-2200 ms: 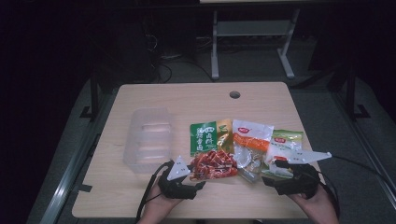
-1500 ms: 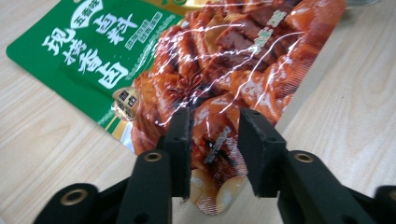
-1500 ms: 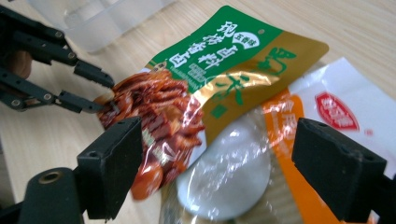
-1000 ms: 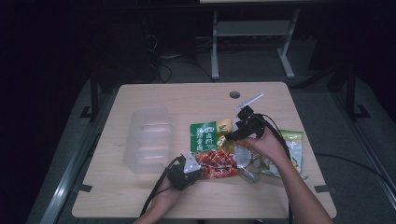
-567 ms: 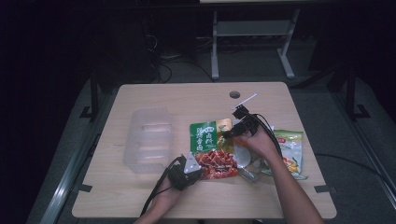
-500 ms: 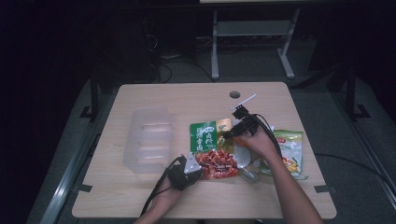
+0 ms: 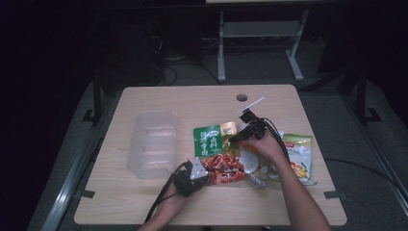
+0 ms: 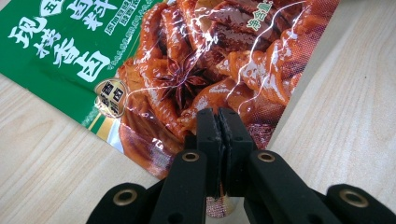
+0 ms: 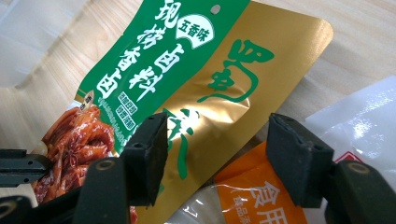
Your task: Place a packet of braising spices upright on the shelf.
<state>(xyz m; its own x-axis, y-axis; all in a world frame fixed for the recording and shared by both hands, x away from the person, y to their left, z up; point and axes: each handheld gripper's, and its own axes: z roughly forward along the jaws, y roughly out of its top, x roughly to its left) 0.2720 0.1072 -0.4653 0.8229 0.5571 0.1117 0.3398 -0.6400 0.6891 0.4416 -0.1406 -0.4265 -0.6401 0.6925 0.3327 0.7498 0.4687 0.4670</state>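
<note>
High view sets the desk [image 7: 144,202] beneath both hands, a clear plastic tray [image 7: 151,142] standing empty to the left of the left gripper [image 7: 191,177], so as I judge it no packing has begun. That gripper's jaws are pressed together on the bottom edge of the green-and-gold braised-snack pouch [image 8: 187,65], which lies flat ahead of it. The right gripper [image 9: 217,154], jaws wide and holding nothing, hovers over the pouch's gold upper corner, an orange-labelled packet [image 9: 252,196] just beneath it.
</note>
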